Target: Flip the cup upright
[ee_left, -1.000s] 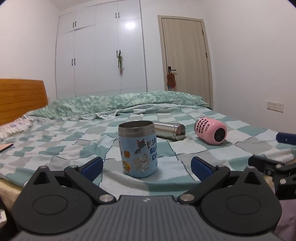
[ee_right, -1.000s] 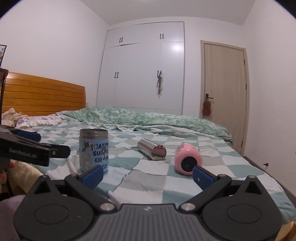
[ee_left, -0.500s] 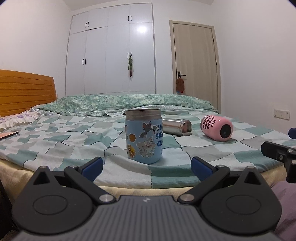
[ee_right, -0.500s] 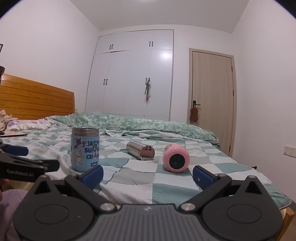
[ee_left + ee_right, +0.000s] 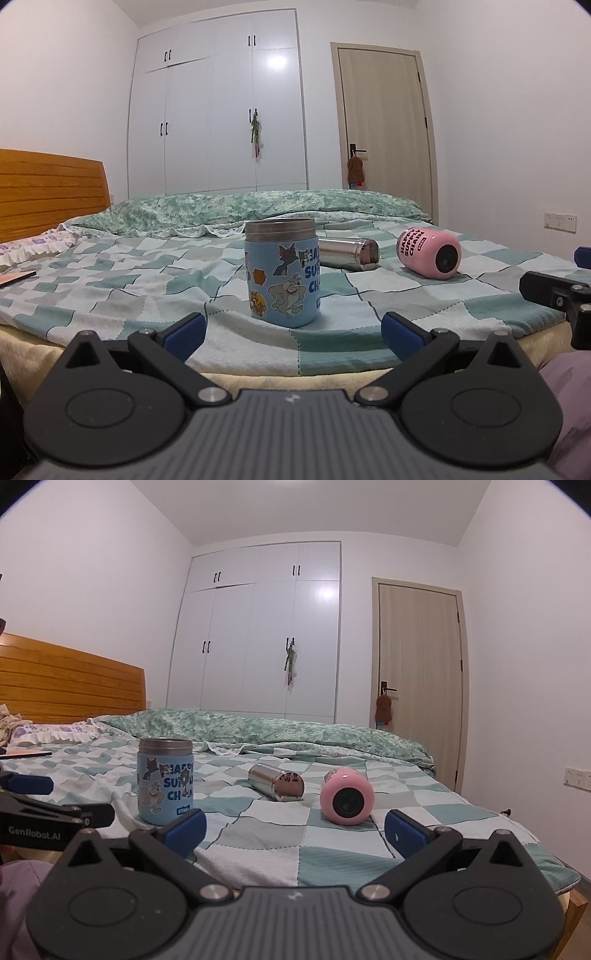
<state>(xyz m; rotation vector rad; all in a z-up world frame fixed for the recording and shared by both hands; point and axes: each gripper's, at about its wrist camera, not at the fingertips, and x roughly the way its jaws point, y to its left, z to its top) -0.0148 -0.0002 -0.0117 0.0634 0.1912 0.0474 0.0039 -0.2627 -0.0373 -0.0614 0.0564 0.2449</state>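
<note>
Both the left gripper [image 5: 291, 326] and right gripper [image 5: 293, 825] had drawn back, jaws apart and empty, leaving the blue cup [image 5: 282, 273] upright at twelve o'clock, the pink cup [image 5: 346, 796] still toppled.

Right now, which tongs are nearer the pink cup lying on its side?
Right. The right tongs open straight toward the pink cup, which lies just beyond their right finger. The left tongs face the upright blue cartoon cup; the pink one sits farther off to their right.
</note>
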